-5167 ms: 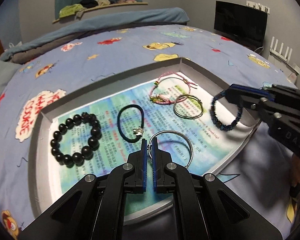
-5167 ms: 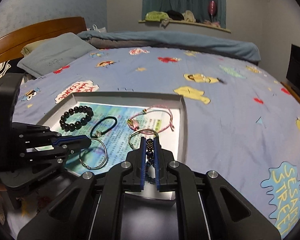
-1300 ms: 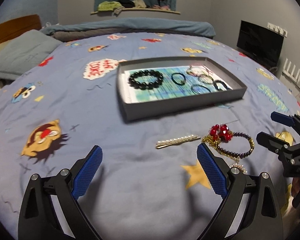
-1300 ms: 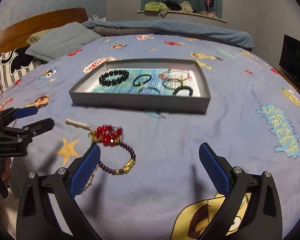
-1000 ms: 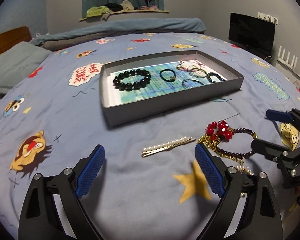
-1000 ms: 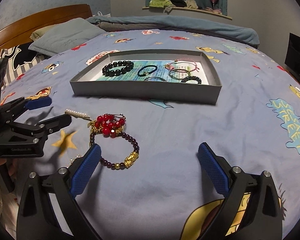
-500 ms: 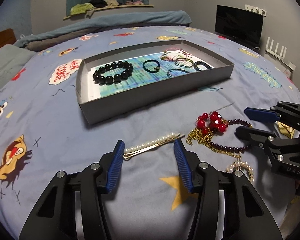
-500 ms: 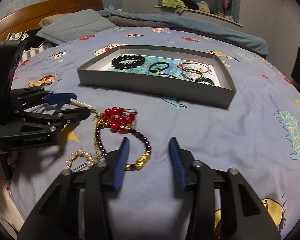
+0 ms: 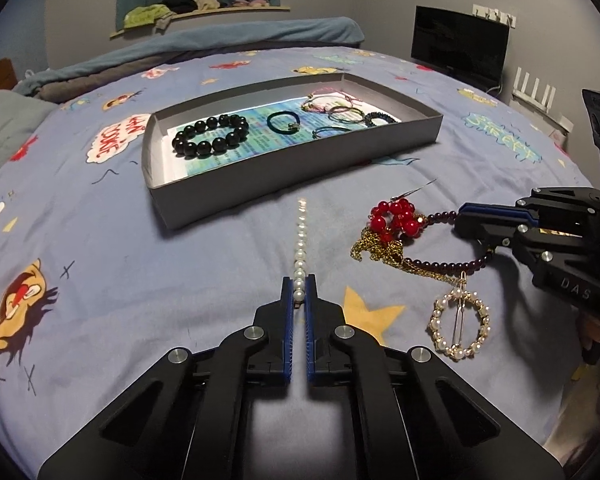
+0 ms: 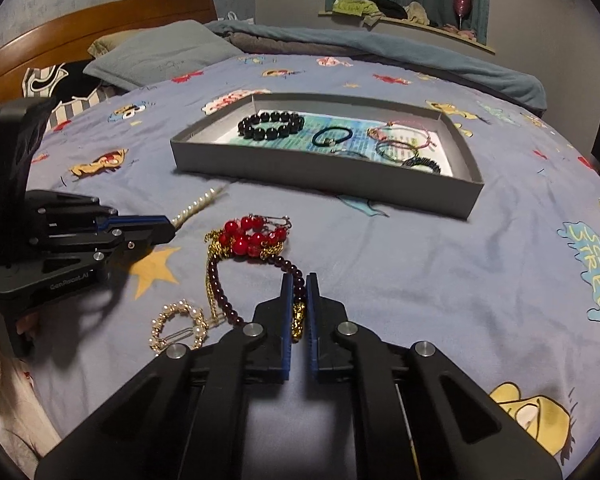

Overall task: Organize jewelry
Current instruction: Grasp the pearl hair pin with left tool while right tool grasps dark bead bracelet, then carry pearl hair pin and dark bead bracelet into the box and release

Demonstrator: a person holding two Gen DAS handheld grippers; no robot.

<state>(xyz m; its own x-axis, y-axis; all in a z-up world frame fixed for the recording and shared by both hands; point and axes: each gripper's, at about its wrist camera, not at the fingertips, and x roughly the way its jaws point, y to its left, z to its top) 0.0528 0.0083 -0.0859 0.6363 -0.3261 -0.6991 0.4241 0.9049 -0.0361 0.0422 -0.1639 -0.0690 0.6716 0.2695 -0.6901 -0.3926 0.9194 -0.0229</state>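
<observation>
Pearls of the pearl hair clip (image 9: 300,248) sit clamped in the nearly closed left claw (image 9: 299,290), over the bed (image 9: 180,272) before the grey tray (image 9: 300,168). Right wrist view: right claw (image 10: 299,292) pinches the dark-purple beaded bracelet (image 10: 236,280) at its gold charm.

Left wrist view: low over bedspread (image 9: 100,300), facing tray (image 9: 300,168). Right wrist view: same height, angled from right. Both share tray (image 10: 320,172), red beads (image 9: 396,220).
</observation>
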